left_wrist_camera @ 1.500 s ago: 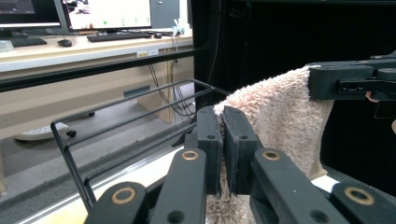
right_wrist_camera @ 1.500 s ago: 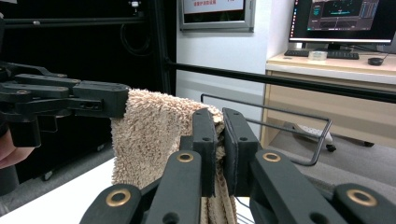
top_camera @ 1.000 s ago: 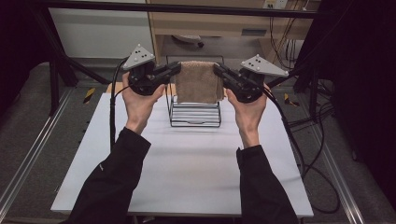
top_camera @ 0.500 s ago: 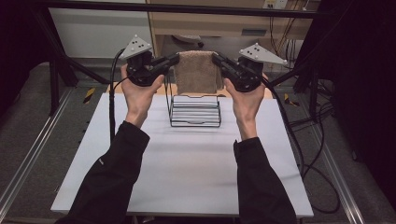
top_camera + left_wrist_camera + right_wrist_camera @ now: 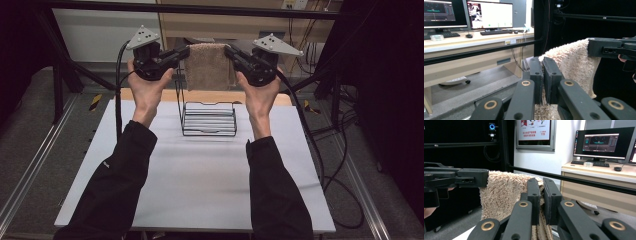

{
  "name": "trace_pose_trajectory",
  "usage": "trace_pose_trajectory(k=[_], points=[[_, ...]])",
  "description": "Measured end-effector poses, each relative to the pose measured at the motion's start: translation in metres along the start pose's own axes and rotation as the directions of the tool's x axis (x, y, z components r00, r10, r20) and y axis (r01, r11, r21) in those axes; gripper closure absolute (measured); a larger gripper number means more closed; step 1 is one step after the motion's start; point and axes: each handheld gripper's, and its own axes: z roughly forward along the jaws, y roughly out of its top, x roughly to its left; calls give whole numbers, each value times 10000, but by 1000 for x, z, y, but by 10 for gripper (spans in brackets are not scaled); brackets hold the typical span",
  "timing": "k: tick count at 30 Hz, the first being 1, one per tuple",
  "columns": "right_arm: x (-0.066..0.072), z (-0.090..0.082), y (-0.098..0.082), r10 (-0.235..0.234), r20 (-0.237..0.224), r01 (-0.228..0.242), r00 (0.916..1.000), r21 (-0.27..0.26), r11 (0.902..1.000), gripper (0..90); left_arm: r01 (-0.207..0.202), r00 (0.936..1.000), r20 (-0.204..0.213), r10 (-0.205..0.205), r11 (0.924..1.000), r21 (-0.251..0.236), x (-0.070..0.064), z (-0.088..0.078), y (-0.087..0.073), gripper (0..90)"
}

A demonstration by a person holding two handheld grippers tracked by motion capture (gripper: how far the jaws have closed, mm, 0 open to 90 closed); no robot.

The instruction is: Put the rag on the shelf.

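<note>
Both grippers now hold the beige towel [image 5: 209, 65] higher above the wire rack [image 5: 209, 119] than a second ago. The left gripper [image 5: 186, 51] clamps the towel's left top corner, the right gripper [image 5: 229, 51] its right, cloth hanging between them. The rack below them sits on the counter [image 5: 200, 185], with nothing visible in it.
</note>
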Motion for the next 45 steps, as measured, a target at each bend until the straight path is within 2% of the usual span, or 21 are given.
trace_pose_trajectory(k=[8,12,21,32,35,36,38,45], points=[[-4,10,7,-152,58,152,9999,-25,9999,850,-75,9998,-167,75,10000,-30,5,6,7,859],[-6,16,9,-250,97,250,9996,-20,9997,850,75,9998,-156,-76,9999,-94,10,8,8,859],[-14,32,11,-170,181,171,9997,-74,9998,850,-335,9982,-496,338,9994,62,17,18,14,859],[-21,46,4,-388,304,382,9988,194,9991,850,-343,9972,-652,354,9993,178,26,32,3,859],[-22,48,0,-395,295,387,9988,275,9989,850,-480,9962,-711,494,9986,210,30,34,-1,859],[-23,49,-2,-373,272,365,9989,307,9989,850,-319,9975,-620,336,9991,289,31,35,-3,859],[-24,50,-6,-305,264,296,9992,355,9989,850,-253,9980,-580,271,9992,317,31,37,-6,859],[-28,50,-21,-196,236,181,9995,588,9981,849,-415,9980,-455,444,9971,632,31,41,-19,858]])
